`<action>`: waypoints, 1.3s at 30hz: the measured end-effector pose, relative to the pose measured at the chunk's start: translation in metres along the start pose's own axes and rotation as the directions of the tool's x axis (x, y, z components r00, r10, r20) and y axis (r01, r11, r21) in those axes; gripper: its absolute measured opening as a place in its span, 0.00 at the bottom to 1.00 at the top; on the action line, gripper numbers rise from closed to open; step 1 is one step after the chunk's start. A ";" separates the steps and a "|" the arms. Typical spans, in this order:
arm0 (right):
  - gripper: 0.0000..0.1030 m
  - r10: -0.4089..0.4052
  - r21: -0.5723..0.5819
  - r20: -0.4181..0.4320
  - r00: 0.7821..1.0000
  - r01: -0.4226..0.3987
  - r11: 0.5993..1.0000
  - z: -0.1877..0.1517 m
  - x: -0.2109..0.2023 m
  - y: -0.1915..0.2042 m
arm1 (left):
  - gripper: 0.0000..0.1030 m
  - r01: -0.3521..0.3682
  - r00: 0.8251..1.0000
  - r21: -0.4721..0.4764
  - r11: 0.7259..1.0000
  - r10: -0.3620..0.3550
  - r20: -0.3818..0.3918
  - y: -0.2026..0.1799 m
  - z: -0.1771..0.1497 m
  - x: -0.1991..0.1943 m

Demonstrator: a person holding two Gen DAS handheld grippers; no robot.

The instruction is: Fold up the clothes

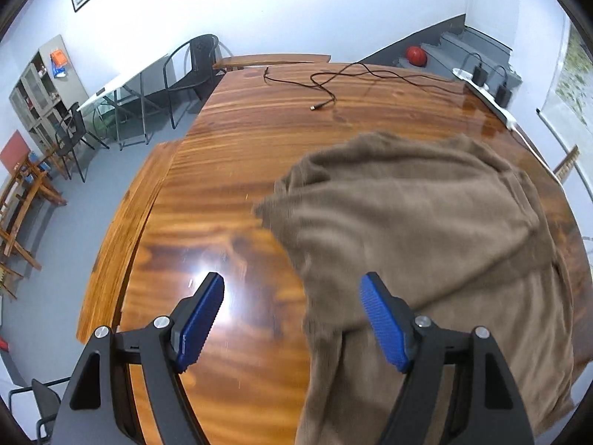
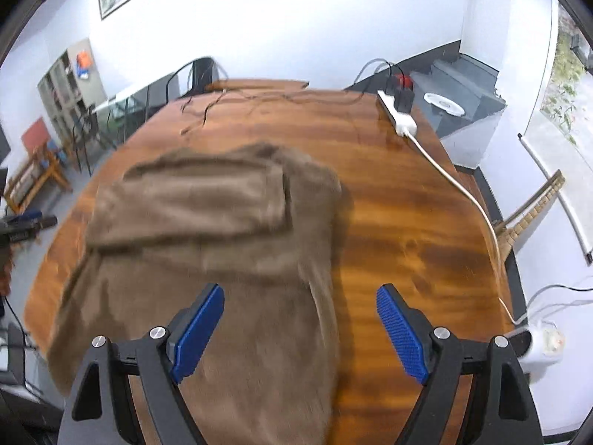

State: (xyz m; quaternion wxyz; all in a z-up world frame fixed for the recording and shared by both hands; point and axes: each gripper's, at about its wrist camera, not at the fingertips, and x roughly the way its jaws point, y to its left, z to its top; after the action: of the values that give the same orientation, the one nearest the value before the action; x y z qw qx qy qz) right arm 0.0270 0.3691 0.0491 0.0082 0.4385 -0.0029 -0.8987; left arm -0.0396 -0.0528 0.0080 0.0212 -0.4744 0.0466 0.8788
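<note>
A brown knit garment [image 1: 426, 230] lies on the polished wooden desk [image 1: 229, 155], its upper part already doubled over so a flap sits across the body, the lower part trailing toward the near edge. The left tool [image 1: 292, 320] hangs above it with jaws spread wide and nothing between them; one blue pad [image 1: 385, 326] shows over the cloth, the other over bare wood. The right tool [image 2: 300, 328] is equally empty and wide, one side over the garment [image 2: 207, 222], the other over the desk [image 2: 407, 193].

The next fold, I'd judge, calls for both tools to come down on matching corners of the trailing end, pinch only the layers meant to travel, and lift together so the edges line up. A charging cable [image 1: 326, 85] and power strip [image 2: 398, 115] lie well clear.
</note>
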 end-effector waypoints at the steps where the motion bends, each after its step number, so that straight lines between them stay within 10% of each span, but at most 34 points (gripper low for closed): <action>1: 0.84 -0.009 -0.001 0.007 1.000 0.009 1.000 0.012 0.007 0.004 | 0.77 0.007 1.000 -0.005 1.000 -0.007 -0.003 0.000 0.009 0.007; 16: 0.84 -0.131 0.064 -0.062 0.990 0.134 0.989 0.132 0.184 0.033 | 0.77 0.094 0.991 0.092 0.991 -0.084 -0.100 -0.031 0.096 0.130; 39: 0.94 -0.361 0.043 -0.186 0.914 0.375 0.926 0.165 0.301 -0.003 | 0.85 0.046 0.980 0.047 0.998 -0.036 -0.194 -0.033 0.146 0.230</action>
State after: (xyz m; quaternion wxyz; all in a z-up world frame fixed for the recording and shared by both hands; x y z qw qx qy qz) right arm -0.2881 0.3668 -0.0870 -0.1781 0.5081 0.0454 -0.8415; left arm -0.2848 -0.0071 -0.1064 0.0472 -0.5577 0.0612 0.8265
